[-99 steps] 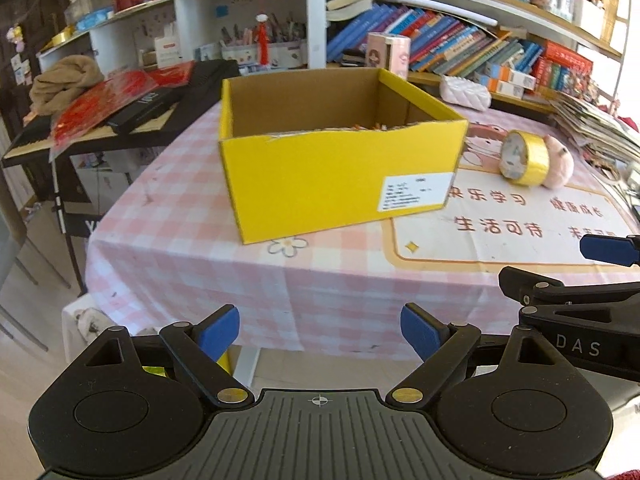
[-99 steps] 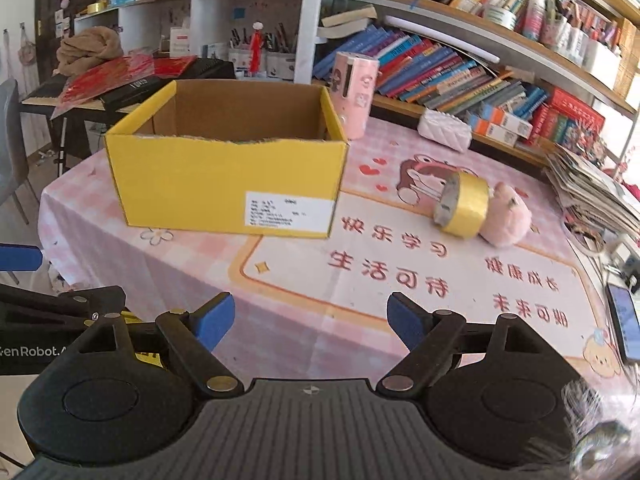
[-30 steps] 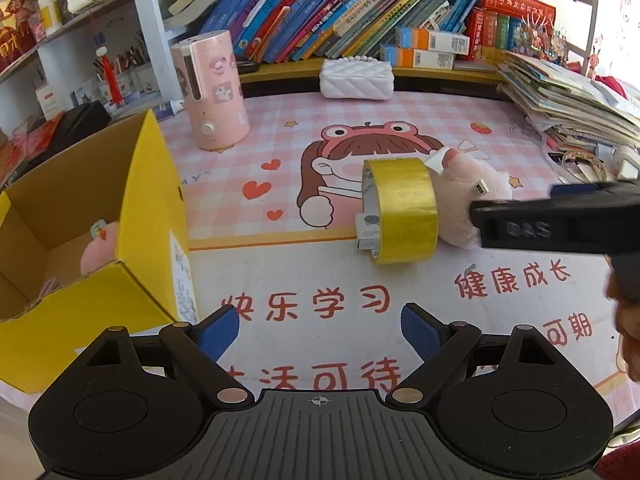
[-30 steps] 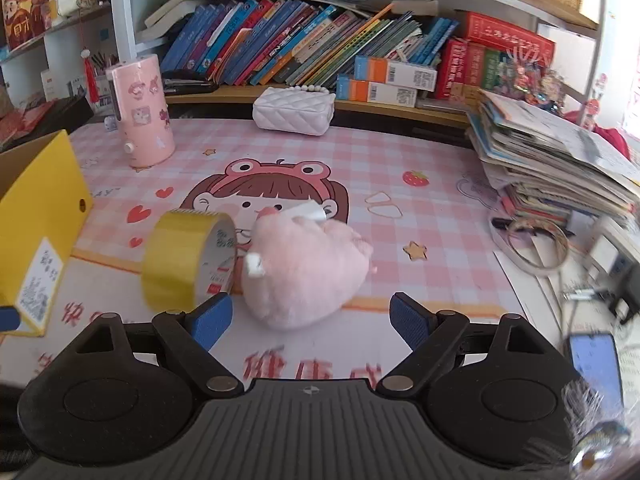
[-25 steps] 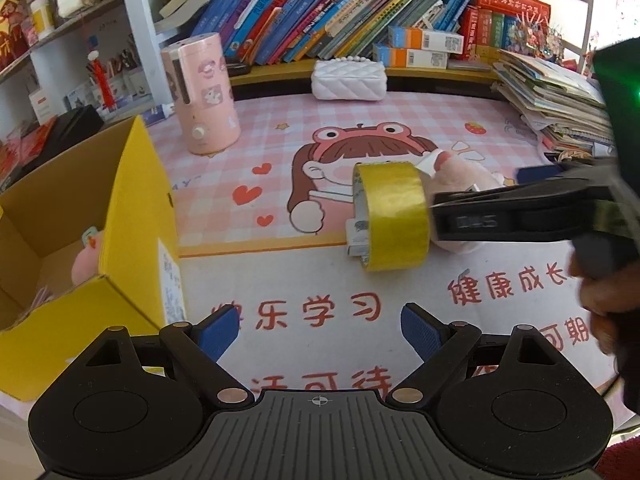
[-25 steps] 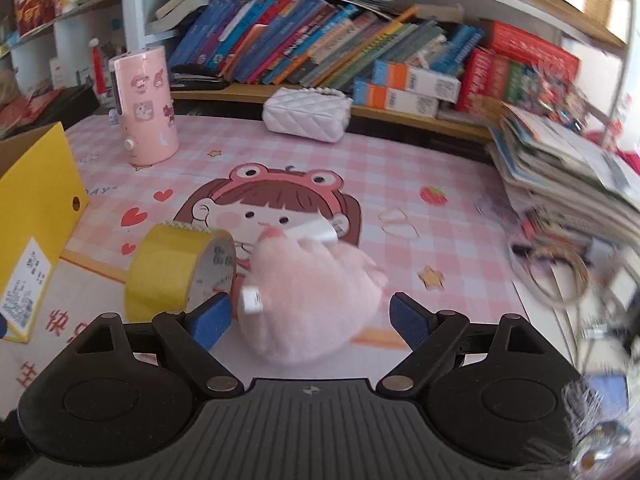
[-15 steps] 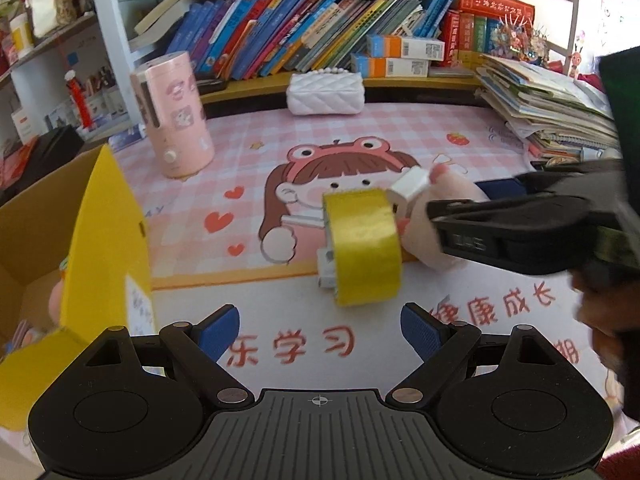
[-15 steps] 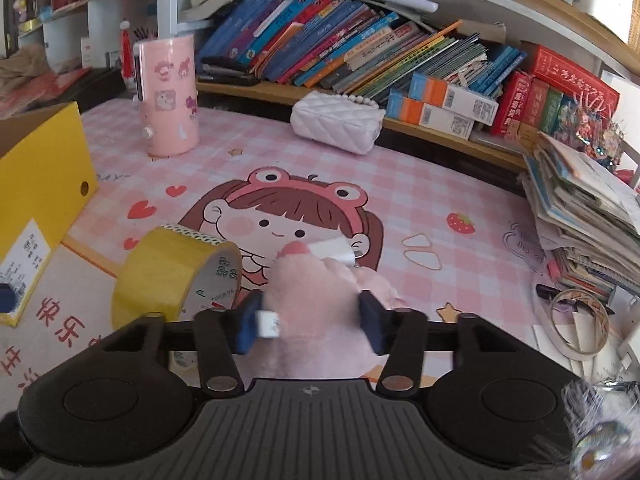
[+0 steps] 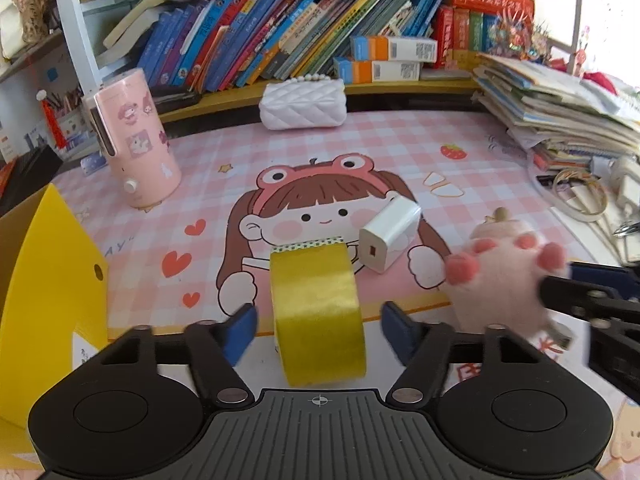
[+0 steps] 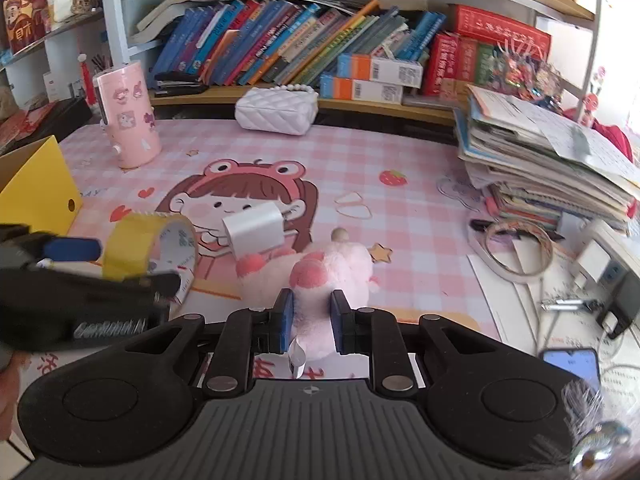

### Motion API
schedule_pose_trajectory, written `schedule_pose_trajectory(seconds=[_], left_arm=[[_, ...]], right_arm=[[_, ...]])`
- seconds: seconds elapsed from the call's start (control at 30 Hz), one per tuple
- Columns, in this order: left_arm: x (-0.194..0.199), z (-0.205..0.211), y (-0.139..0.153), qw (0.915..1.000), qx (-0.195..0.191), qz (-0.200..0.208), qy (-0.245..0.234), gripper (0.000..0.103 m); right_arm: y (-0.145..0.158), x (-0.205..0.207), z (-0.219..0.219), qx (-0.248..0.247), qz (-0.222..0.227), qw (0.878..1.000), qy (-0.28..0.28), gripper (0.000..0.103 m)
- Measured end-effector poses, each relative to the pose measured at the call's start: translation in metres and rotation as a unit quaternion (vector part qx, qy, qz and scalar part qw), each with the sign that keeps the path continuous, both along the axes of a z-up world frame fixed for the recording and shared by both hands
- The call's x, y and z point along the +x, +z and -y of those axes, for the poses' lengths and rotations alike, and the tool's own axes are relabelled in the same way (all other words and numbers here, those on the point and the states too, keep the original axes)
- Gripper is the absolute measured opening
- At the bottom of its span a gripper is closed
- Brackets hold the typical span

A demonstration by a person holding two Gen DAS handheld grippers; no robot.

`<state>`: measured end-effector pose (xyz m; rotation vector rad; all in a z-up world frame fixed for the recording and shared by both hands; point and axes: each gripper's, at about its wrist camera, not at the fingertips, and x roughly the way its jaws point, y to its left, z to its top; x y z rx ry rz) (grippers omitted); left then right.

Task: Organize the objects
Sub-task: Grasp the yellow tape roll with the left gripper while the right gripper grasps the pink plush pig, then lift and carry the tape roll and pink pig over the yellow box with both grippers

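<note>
My right gripper (image 10: pixel 311 322) is shut on the pink plush toy (image 10: pixel 320 280) and holds it above the mat; the toy also shows at the right of the left wrist view (image 9: pixel 504 280). My left gripper (image 9: pixel 318 330) is open, with the yellow tape roll (image 9: pixel 318 312) standing on edge between its blue fingertips (image 9: pixel 240 330), not touching them. The roll also shows in the right wrist view (image 10: pixel 150 246). A white charger block (image 9: pixel 388 238) lies just behind the roll. The yellow cardboard box (image 9: pixel 48 300) stands at the left.
A pink cylinder humidifier (image 9: pixel 134 140) and a white quilted purse (image 9: pixel 302 106) stand at the back of the mat. A paper stack (image 10: pixel 552 160), a tape ring (image 10: pixel 516 252) and a phone (image 10: pixel 572 364) lie at the right. Bookshelves run behind.
My right gripper has shut on the pink plush toy and lifted it, which uncovered the white charger block. My left gripper has moved forward around the yellow tape roll and narrowed.
</note>
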<state>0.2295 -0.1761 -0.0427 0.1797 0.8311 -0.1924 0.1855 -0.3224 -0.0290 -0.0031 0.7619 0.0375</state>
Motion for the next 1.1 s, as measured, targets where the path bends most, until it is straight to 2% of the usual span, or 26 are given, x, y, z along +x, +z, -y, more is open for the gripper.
schedule_pose_trajectory(seconds=[0.07,0.13,0.2,0.23,0.27,0.37,0.43,0.57,0.63,0.73,0.87,0.9,1.03,1.1], left_arm=[[0.004,-0.002,-0.003,0.9999,-0.002,-0.009,0.004,0.043],[0.004,-0.006,-0.004,0.9998,-0.011,-0.015,0.005,0.040],[0.002,-0.010,-0.001,0.9997,-0.020,-0.014,0.007,0.040],[0.001,-0.013,0.002,0.9993,-0.032,-0.017,0.008,0.040],[0.000,-0.018,0.005,0.9983,-0.054,-0.021,0.011,0.039],[0.000,-0.040,0.011,0.9868,-0.149,-0.050,0.038,0.039],[0.000,-0.055,0.009,0.9750,-0.200,-0.076,0.059,0.039],[-0.007,-0.074,0.008,0.9577,-0.262,-0.093,0.073,0.038],[-0.011,-0.077,0.011,0.9543,-0.277,-0.090,0.069,0.038],[-0.013,-0.081,0.010,0.9539,-0.278,-0.090,0.069,0.038],[-0.013,-0.096,0.003,0.9354,-0.320,-0.109,0.103,0.038],[-0.012,-0.093,0.003,0.9341,-0.325,-0.112,0.097,0.038],[-0.017,-0.066,0.017,0.9471,-0.308,-0.086,0.028,0.038],[-0.018,-0.067,0.022,0.9491,-0.306,-0.070,0.027,0.038]], right_arm=[[0.000,-0.002,0.004,0.003,-0.001,1.000,-0.007,0.019],[0.000,-0.003,0.006,0.007,-0.003,1.000,-0.014,0.023],[0.001,-0.003,0.007,0.015,-0.002,1.000,-0.019,0.034],[0.002,-0.003,0.007,0.019,0.000,1.000,-0.022,0.049],[0.003,-0.002,0.007,0.023,0.001,0.999,-0.027,0.065],[0.004,0.000,0.007,0.046,0.005,0.998,-0.029,0.081],[0.003,0.003,0.006,0.058,0.002,0.998,-0.032,0.084],[-0.005,0.014,0.007,0.094,-0.016,0.994,-0.044,0.089],[-0.008,0.021,0.010,0.117,-0.023,0.991,-0.055,0.092],[-0.016,0.035,0.014,0.149,-0.049,0.985,-0.066,0.095],[-0.021,0.039,0.011,0.159,-0.074,0.982,-0.074,0.094],[-0.022,0.038,0.009,0.157,-0.075,0.982,-0.071,0.094],[-0.025,0.035,0.008,0.152,-0.080,0.983,-0.067,0.095],[-0.025,0.035,0.011,0.156,-0.080,0.982,-0.073,0.094]])
